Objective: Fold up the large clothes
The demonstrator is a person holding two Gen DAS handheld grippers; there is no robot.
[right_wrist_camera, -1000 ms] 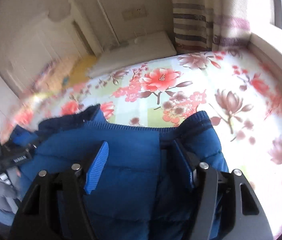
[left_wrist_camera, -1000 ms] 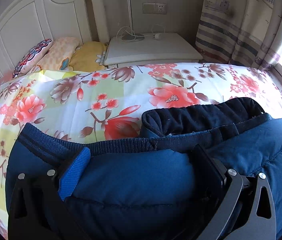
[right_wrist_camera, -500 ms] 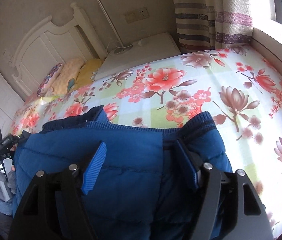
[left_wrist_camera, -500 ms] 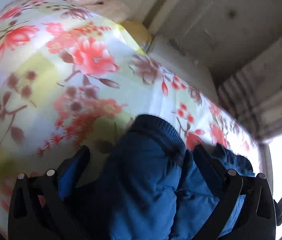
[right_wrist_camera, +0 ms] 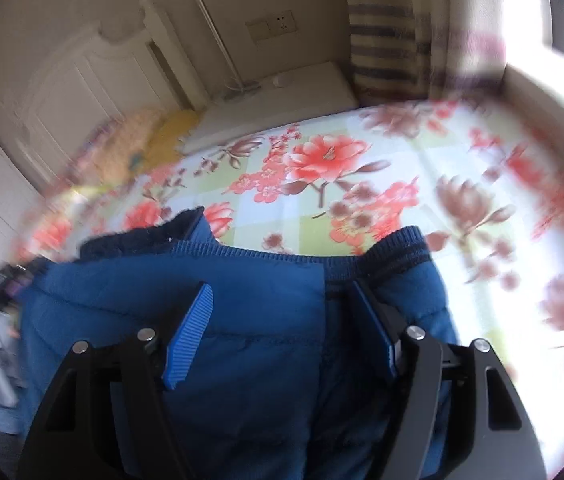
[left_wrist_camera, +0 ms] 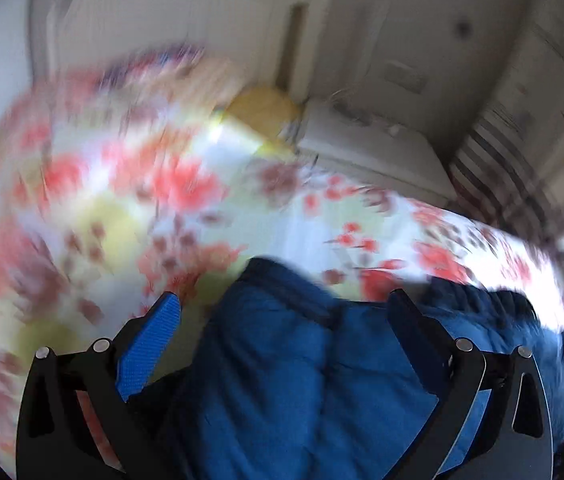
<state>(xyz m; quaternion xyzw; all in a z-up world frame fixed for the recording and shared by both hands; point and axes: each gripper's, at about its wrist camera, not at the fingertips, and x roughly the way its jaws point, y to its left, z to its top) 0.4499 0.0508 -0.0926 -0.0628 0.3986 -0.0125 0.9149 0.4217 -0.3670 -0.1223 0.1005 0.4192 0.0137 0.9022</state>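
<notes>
My right fingers [right_wrist_camera: 282,320] stood spread over the padded blue quilted jacket [right_wrist_camera: 249,320], pads clear of the cloth, nothing pinched. My left fingers [left_wrist_camera: 282,312] were spread wide too, the jacket's [left_wrist_camera: 282,380] bunched blue fabric lying between them; I could not tell whether the right-hand pad touched it. The jacket lay on the near part of the bed with the red-flowered white and green sheet [right_wrist_camera: 362,184], its ribbed hem toward the far side. Beyond stood a white carved headboard [right_wrist_camera: 93,80], a yellow pillow [left_wrist_camera: 261,108] and a striped curtain [right_wrist_camera: 386,40].
</notes>
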